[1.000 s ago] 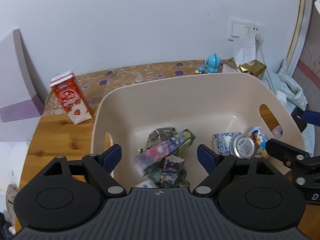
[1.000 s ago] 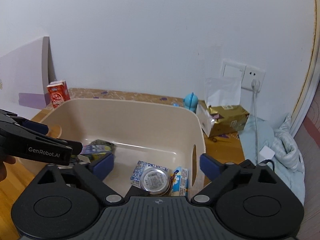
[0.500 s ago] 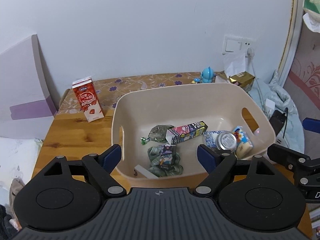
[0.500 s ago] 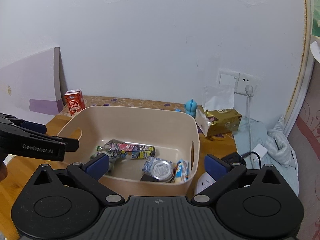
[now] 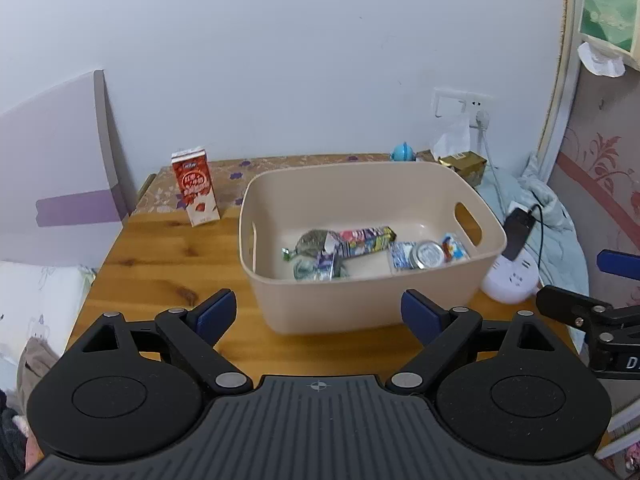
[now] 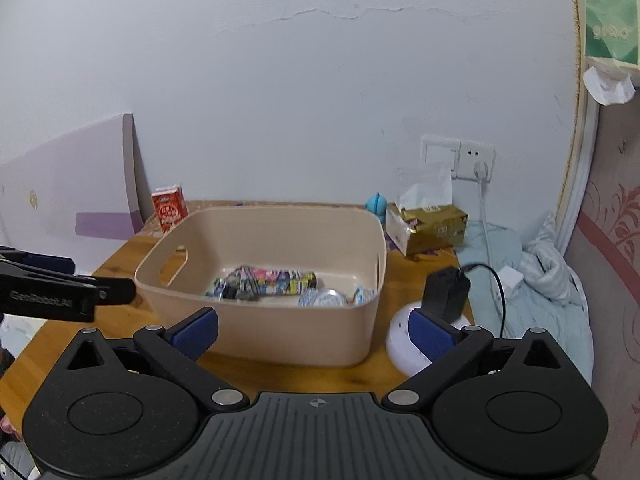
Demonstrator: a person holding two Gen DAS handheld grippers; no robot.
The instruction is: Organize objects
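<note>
A beige plastic bin (image 5: 360, 300) (image 6: 280, 336) stands on the wooden table (image 5: 160, 264). In it lie a long colourful snack box (image 5: 364, 238) (image 6: 280, 278), crumpled snack packets (image 5: 316, 268), a round tin (image 5: 428, 254) (image 6: 330, 298) and a small carton (image 5: 454, 246). A red milk carton (image 5: 196, 186) (image 6: 169, 207) stands upright on the table, left of the bin. My left gripper (image 5: 318, 312) is open and empty, in front of the bin. My right gripper (image 6: 312, 330) is open and empty, in front of the bin's right half.
A white round power strip with a black plug (image 5: 512, 272) (image 6: 424, 340) sits right of the bin. A gold tissue box (image 6: 432, 228), a blue toy (image 6: 377, 205) and a wall socket (image 6: 476, 160) are behind. A lilac board (image 5: 60, 168) leans at the left. Bedding (image 6: 532, 288) lies at the right.
Both grippers have drawn back and up from the bin. The colourful snack box, falling a second ago, now lies still in the bin.
</note>
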